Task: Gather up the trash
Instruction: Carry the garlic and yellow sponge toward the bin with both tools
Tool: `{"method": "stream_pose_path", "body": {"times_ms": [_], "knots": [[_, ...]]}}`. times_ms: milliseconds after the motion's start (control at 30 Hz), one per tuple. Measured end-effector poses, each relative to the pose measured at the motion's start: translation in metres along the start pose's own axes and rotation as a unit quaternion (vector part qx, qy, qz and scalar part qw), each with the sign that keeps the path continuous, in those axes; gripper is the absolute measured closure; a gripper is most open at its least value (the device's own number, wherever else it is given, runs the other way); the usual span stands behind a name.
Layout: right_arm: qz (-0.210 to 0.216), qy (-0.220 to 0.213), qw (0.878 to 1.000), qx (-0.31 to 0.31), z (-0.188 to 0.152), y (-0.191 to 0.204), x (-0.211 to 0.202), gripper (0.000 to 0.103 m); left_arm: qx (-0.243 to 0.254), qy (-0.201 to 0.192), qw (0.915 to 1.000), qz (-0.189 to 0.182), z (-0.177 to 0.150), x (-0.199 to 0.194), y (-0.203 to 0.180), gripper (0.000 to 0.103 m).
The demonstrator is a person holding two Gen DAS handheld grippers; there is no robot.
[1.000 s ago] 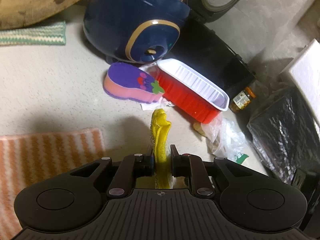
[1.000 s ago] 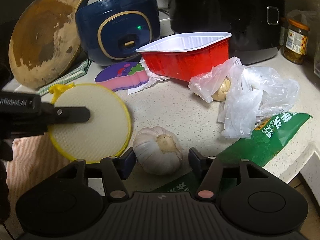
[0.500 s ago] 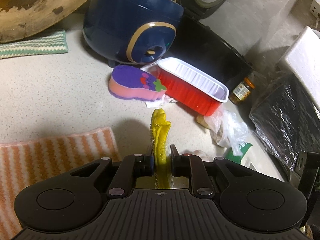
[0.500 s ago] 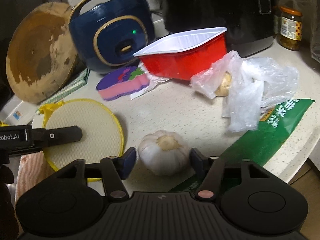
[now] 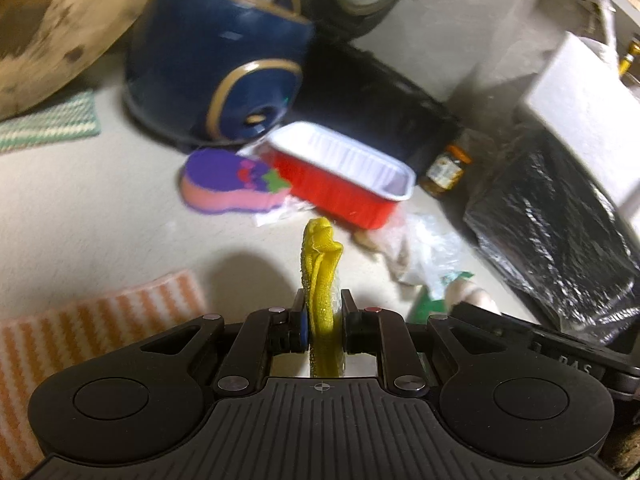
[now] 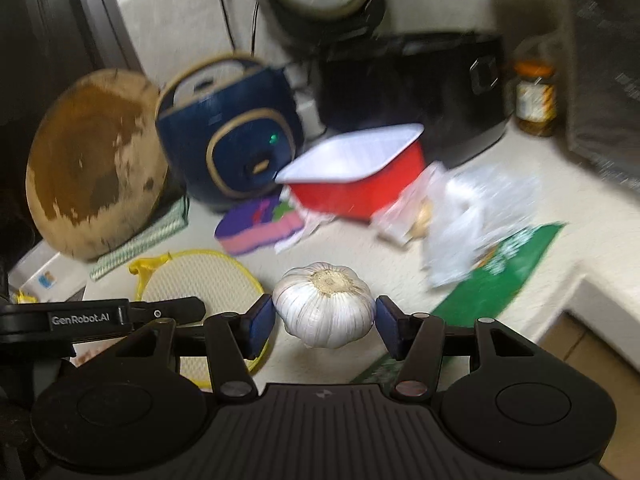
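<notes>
My left gripper (image 5: 322, 312) is shut on the yellow-rimmed round mesh pad (image 5: 320, 276), seen edge-on; in the right wrist view the pad (image 6: 192, 280) hangs flat above the counter. My right gripper (image 6: 325, 312) is shut on a white garlic bulb (image 6: 325, 306) and holds it off the counter. A red tray with white lining (image 6: 356, 176) stands mid-counter. A crumpled clear plastic bag (image 6: 468, 216) and a green wrapper (image 6: 508, 272) lie to its right.
A navy rice cooker (image 6: 228, 136), a black appliance (image 6: 412, 92), a jar (image 6: 534, 98) and a round wooden board (image 6: 92, 160) stand at the back. A purple-pink sponge (image 6: 256, 232) lies by the tray. An orange striped cloth (image 5: 92, 312) lies left. A black bag (image 5: 556, 232) stands right.
My right gripper has closed on the garlic bulb and lifted it off the counter. Both grippers have risen and pulled back; the left still holds the mesh pad.
</notes>
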State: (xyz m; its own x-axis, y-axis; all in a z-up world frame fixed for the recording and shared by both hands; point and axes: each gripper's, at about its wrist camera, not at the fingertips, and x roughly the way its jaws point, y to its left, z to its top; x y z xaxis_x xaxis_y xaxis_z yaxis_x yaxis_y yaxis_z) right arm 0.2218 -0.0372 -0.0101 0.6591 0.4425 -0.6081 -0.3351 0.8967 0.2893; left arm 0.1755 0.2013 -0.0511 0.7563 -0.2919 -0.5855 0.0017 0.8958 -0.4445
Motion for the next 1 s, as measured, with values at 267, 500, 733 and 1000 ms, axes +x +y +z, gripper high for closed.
{"method": "stream_pose_path", "body": {"times_ms": [267, 500, 733, 1000], "knots": [[-0.071, -0.020, 0.997, -0.005, -0.018, -0.044, -0.057, 0.048, 0.011, -0.012, 0.9970, -0.076, 0.002, -0.004, -0.054, 0.085], [-0.124, 0.006, 0.992, 0.037, -0.043, -0.099, -0.076, 0.048, 0.036, 0.057, 0.9868, -0.147, -0.030, 0.023, -0.095, 0.085], [-0.157, 0.040, 0.984, 0.078, -0.078, -0.140, -0.076, 0.048, 0.086, 0.152, 0.9776, -0.116, -0.086, 0.063, -0.124, 0.085], [-0.163, 0.070, 0.976, 0.129, -0.131, -0.184, -0.068, 0.048, 0.122, 0.239, 0.9621, -0.050, -0.140, 0.102, -0.134, 0.085]]}}
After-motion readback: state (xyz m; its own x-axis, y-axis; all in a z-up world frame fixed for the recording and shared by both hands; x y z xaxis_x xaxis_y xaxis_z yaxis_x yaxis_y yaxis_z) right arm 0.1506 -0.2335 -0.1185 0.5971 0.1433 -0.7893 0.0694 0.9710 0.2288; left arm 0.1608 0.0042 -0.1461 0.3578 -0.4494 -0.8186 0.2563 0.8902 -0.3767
